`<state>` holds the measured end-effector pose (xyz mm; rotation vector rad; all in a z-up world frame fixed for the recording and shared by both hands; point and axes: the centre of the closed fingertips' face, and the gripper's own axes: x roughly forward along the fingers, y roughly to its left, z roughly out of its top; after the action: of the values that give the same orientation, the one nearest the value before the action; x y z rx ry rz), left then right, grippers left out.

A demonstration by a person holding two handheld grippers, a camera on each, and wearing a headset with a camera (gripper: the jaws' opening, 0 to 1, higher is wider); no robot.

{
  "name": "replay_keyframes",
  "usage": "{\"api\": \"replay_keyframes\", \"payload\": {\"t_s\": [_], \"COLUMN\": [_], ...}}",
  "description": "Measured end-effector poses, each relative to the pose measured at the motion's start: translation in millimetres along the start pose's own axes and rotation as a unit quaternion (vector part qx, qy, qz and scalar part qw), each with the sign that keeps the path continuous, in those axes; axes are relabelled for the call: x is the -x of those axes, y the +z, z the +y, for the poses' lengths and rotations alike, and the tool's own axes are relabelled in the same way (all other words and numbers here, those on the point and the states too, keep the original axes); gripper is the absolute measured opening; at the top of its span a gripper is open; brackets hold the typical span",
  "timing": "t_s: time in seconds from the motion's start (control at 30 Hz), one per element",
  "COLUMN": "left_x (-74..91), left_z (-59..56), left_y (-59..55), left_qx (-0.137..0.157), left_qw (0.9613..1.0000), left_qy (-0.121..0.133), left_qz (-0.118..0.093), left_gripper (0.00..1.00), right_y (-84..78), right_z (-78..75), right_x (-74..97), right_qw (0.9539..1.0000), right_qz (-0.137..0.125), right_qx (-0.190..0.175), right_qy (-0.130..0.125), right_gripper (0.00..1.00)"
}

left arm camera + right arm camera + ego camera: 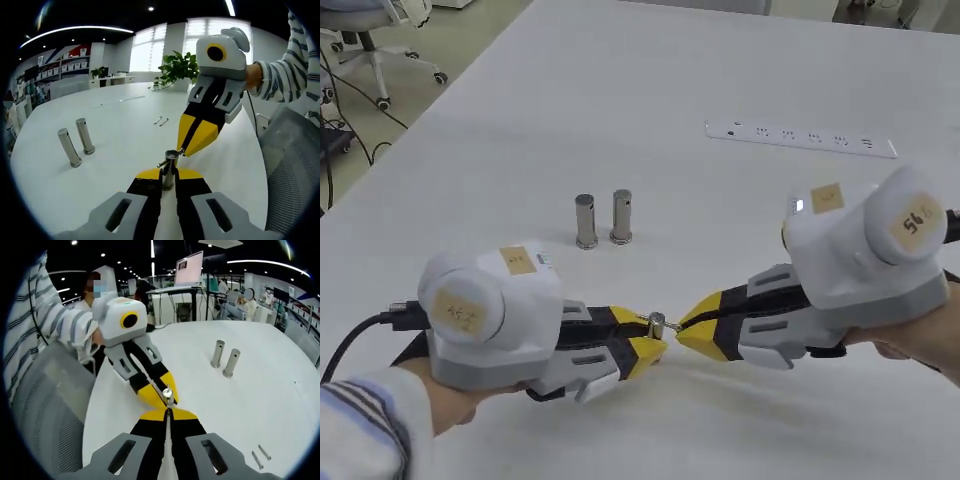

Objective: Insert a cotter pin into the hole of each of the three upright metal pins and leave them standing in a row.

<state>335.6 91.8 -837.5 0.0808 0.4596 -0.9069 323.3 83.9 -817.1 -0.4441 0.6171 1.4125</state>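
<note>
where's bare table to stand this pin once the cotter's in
Bare table lies right of the two standing pins, between them and the power strip. Another patch lies left of them, toward the table edge. It is crowded at the front, where the left gripper holds the third pin and the right gripper holds a cotter pin at it.

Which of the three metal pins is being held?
The pin clamped in the left claw, the right claw at the cotter pin in its hole; the other two pins stand free.
</note>
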Motion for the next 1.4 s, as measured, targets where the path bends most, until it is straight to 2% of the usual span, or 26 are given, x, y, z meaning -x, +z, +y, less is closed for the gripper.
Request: {"api": "replay_keyframes", "payload": {"t_s": [0.37, 0.53, 0.93, 1.03, 1.2, 1.33, 1.4], "left_x": [-0.5, -1.1, -2.1, -2.4, 0.3, 7.2, 12.5], "left_z": [0.2, 0.0, -0.7, -0.7, 0.0, 1.1, 2.0], "left_y": [-0.5, -0.6, -0.8, -4.7, -6.2, -9.4, -11.1], "left_qx": [0.006, 0.01, 0.006, 0.003, 0.013, 0.009, 0.014], "left_qw": [1.0, 0.9999, 1.0, 0.9999, 0.9997, 0.9995, 0.9994], "left_qy": [-0.001, 0.001, 0.005, 0.008, 0.013, 0.014, 0.017], "left_qz": [-0.002, -0.005, 0.002, 0.014, 0.017, 0.025, 0.028], "left_gripper": [0.08, 0.08, 0.08, 0.09, 0.19, 0.24, 0.3], "right_y": [3.8, 3.8, 3.9, 4.5, 7.4, 11.6, 12.3], "right_z": [0.0, 3.0, 3.6, 2.2, 1.6, 3.0, 2.9], "right_x": [-4.7, -4.0, -2.0, -1.8, -1.5, -3.5, -5.1], "right_qw": [0.9999, 0.9997, 0.9994, 0.9991, 0.9985, 0.9975, 0.9972], "right_qz": [-0.004, -0.015, -0.024, -0.029, -0.039, -0.056, -0.059], "right_qx": [-0.007, -0.019, -0.021, -0.026, -0.033, -0.041, -0.042], "right_qy": [-0.008, -0.005, -0.011, -0.016, -0.018, -0.016, -0.018], "right_gripper": [0.03, 0.05, 0.15, 0.16, 0.17, 0.18, 0.19]}}
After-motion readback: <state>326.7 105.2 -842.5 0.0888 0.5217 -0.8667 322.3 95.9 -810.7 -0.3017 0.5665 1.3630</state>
